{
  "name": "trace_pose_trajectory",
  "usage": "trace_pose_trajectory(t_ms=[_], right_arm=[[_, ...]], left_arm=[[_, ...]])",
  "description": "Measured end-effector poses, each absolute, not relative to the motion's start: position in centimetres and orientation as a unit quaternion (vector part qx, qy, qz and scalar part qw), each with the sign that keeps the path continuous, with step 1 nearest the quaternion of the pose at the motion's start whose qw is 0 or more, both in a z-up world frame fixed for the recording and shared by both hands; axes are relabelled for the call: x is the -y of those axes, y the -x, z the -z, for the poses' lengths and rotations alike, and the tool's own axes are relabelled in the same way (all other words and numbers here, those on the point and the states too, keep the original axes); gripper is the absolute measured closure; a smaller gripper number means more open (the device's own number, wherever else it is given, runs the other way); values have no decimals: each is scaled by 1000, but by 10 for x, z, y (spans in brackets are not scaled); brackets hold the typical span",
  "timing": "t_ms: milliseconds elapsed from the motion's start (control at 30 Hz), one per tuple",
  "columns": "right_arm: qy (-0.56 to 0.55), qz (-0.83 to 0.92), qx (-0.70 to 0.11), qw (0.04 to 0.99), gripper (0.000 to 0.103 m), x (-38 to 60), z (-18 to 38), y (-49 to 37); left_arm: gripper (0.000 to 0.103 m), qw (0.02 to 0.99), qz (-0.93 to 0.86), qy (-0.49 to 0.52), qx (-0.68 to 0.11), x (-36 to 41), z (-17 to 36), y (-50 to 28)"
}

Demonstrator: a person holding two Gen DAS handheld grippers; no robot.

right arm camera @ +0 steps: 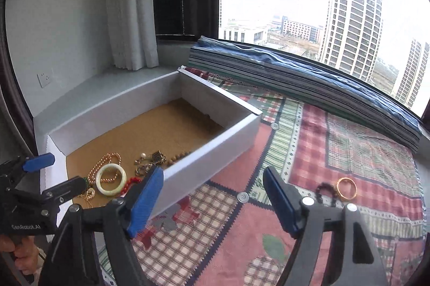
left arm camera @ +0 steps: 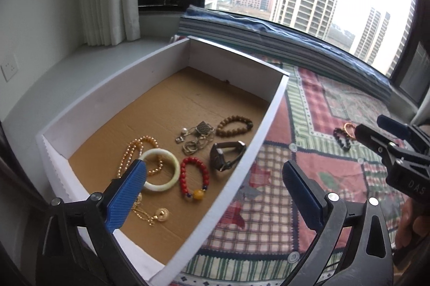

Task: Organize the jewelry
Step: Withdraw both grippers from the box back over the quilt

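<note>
A white box [left arm camera: 268, 119] with a brown cardboard floor holds a pale jade bangle [left arm camera: 161, 186], a red bead bracelet [left arm camera: 184, 173], a watch [left arm camera: 223, 156], a brown bead bracelet [left arm camera: 228, 132], silver chains [left arm camera: 196, 138] and a gold bead strand [left arm camera: 129, 151]. My left gripper [left arm camera: 213, 167] hangs open and empty over the box's near right corner. On the quilt to the right lie a black bead bracelet [right arm camera: 319, 190] and a gold bangle [right arm camera: 346, 179]. My right gripper [right arm camera: 213, 173] stands open and empty above the quilt, left of those two pieces.
A patchwork quilt [right arm camera: 349, 151] covers the surface right of the box. A folded striped blanket [right arm camera: 295, 78] runs along the window. A grey ledge [right arm camera: 121, 87], a white curtain [right arm camera: 131, 17] and a wall socket [right arm camera: 44, 78] lie behind the box. A hand [right arm camera: 16, 245] holds the left gripper.
</note>
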State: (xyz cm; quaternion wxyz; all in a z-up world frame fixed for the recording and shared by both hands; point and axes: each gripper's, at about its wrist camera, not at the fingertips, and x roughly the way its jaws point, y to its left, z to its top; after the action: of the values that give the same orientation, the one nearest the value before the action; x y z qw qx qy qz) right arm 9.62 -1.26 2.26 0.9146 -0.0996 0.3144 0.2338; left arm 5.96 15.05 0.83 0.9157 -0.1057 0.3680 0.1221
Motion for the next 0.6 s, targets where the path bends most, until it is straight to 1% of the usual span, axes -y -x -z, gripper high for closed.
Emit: trace_pose_trajectory(t_ms=[433,600], right_arm=[[70,-132,-318,936,25,115,0,-57],[51,-96,-320,941,25,144,16,-42]], left_arm=[[2,919,-100,56,-376,-91,-2,-70],[2,913,-87,56,-395,-80,17,-70]])
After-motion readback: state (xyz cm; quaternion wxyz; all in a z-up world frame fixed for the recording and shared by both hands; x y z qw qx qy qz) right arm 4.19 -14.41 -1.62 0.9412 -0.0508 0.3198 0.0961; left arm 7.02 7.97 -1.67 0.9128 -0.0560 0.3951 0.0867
